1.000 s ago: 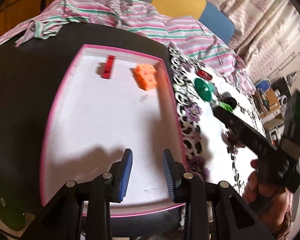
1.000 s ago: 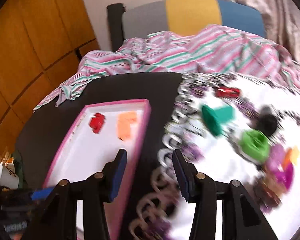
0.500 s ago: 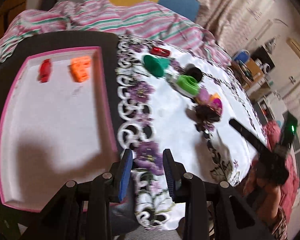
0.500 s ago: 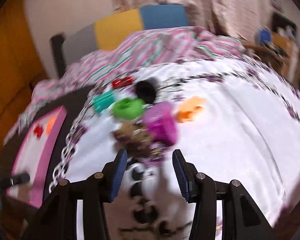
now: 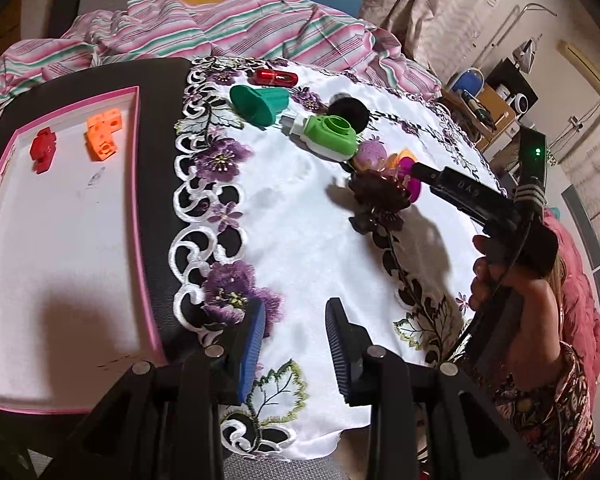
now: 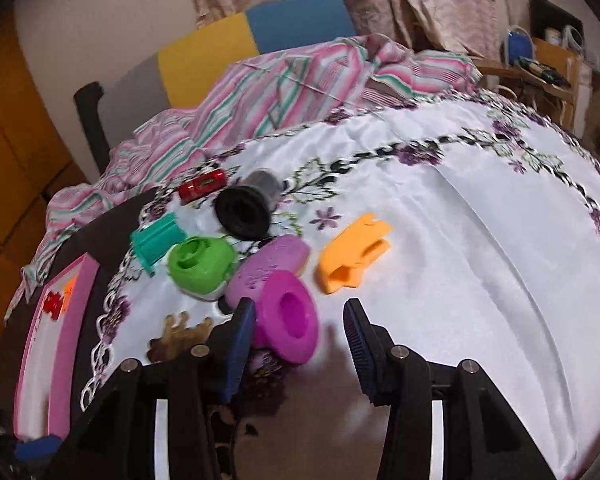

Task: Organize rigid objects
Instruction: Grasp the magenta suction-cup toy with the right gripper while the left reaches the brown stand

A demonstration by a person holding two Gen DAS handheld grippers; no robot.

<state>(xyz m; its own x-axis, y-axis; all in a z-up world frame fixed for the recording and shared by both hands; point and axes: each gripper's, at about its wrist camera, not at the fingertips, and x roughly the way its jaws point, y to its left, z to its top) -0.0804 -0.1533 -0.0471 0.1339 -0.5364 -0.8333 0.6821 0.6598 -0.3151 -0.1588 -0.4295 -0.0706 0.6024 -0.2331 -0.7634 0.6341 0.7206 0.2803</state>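
A pink-rimmed white tray [image 5: 140, 216] holds a red block [image 5: 42, 150] and an orange block [image 5: 104, 134]. On the white embroidered cloth lie a red toy car [image 6: 202, 185], a teal piece [image 6: 158, 242], a bright green piece [image 6: 202, 266], a black funnel piece [image 6: 244, 210], a purple lump [image 6: 270, 264], a magenta ring piece [image 6: 290, 320], an orange piece [image 6: 354, 254] and a brown piece [image 5: 378, 194]. My right gripper [image 6: 300, 338] is open, with the magenta ring just inside its left finger. My left gripper [image 5: 294, 328] is open and empty over the cloth near the tray.
A striped pink cloth [image 6: 284, 88] is heaped at the table's far edge, in front of a chair back [image 6: 256, 38]. A shelf with clutter [image 6: 540, 60] stands far right. The tray also shows in the right wrist view [image 6: 66, 344].
My left gripper has swung right, from over the tray to over the cloth. My right gripper has moved right and forward to the cluster of pieces, reaching the magenta ring.
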